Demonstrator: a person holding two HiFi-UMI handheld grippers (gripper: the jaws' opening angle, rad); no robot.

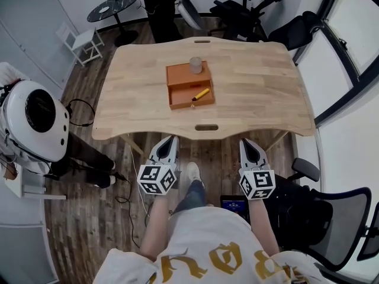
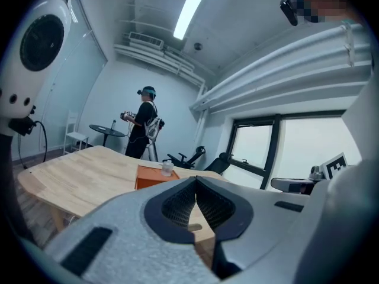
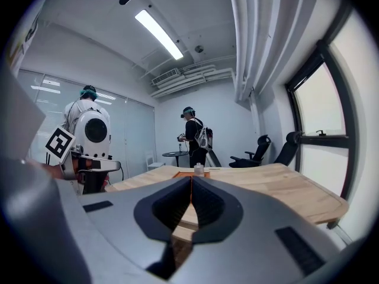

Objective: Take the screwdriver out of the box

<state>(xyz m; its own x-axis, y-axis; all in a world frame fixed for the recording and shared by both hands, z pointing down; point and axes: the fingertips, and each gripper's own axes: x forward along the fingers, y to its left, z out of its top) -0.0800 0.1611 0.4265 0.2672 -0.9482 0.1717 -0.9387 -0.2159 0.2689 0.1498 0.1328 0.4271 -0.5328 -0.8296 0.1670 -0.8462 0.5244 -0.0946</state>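
Note:
An orange box point(image 1: 188, 76) stands in the middle of the wooden table point(image 1: 254, 87), with its drawer pulled out toward me. A yellow-handled screwdriver point(image 1: 200, 94) lies in the drawer. A small clear cup point(image 1: 195, 65) sits on top of the box. My left gripper point(image 1: 171, 139) and right gripper point(image 1: 246, 142) hover side by side just short of the table's near edge, both pointing at the table. Each has its jaws shut with nothing between them. From the left gripper point(image 2: 195, 180), the box point(image 2: 153, 176) shows beyond the jaws; the right gripper point(image 3: 190, 180) has the box point(image 3: 190, 174) straight ahead.
A person in black point(image 1: 160, 5) stands beyond the table's far edge, near a round side table point(image 1: 112, 6). Office chairs point(image 1: 249, 13) stand at the back right and one point(image 1: 331, 218) at my right. A person with a white helmet-like device point(image 1: 35, 120) is at the left.

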